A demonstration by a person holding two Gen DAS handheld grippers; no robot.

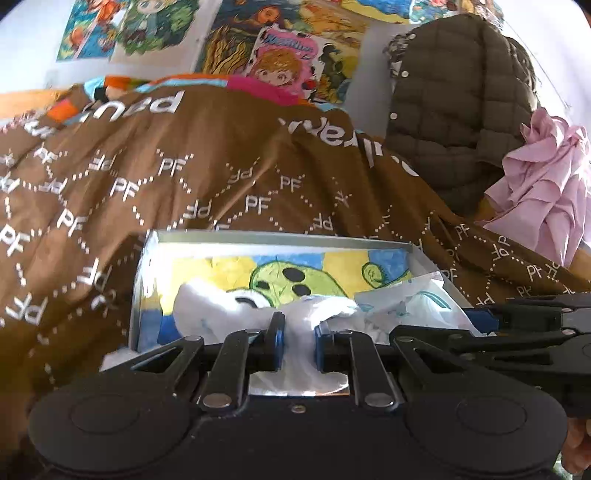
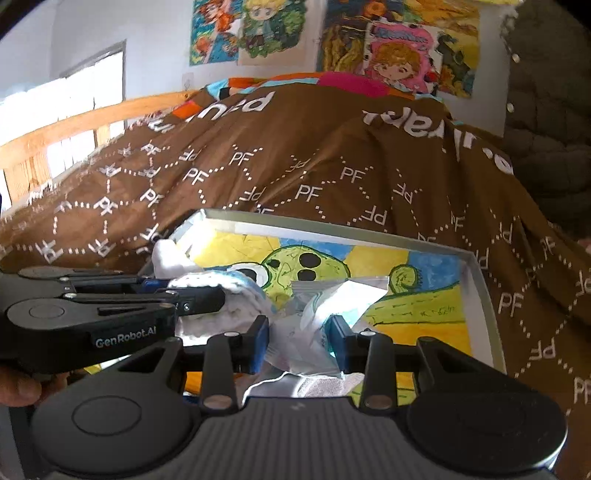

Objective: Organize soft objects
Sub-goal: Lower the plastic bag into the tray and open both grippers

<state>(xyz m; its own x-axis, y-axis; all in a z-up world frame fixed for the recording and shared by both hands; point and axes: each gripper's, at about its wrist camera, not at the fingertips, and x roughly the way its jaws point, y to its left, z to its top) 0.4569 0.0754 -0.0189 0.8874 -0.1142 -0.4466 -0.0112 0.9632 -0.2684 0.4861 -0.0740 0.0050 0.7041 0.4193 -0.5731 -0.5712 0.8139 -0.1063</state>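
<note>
Packing step in hand: left tongs (image 1: 299,341) clamped on white cloth (image 1: 221,310), right tongs (image 2: 299,343) clamped on plastic packet (image 2: 332,299), next lowering into box (image 2: 484,295).

Both wrist cameras sit low and close over the painted box (image 1: 280,242) (image 2: 332,229) on the bed, facing twelve o'clock toward the postered wall (image 1: 207,33) (image 2: 147,40).

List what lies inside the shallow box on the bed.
Inside the box: white cloth, crinkled plastic wrapper, and a cartoon drawing lining the bottom. Whatever lies beneath them is hidden.
</note>
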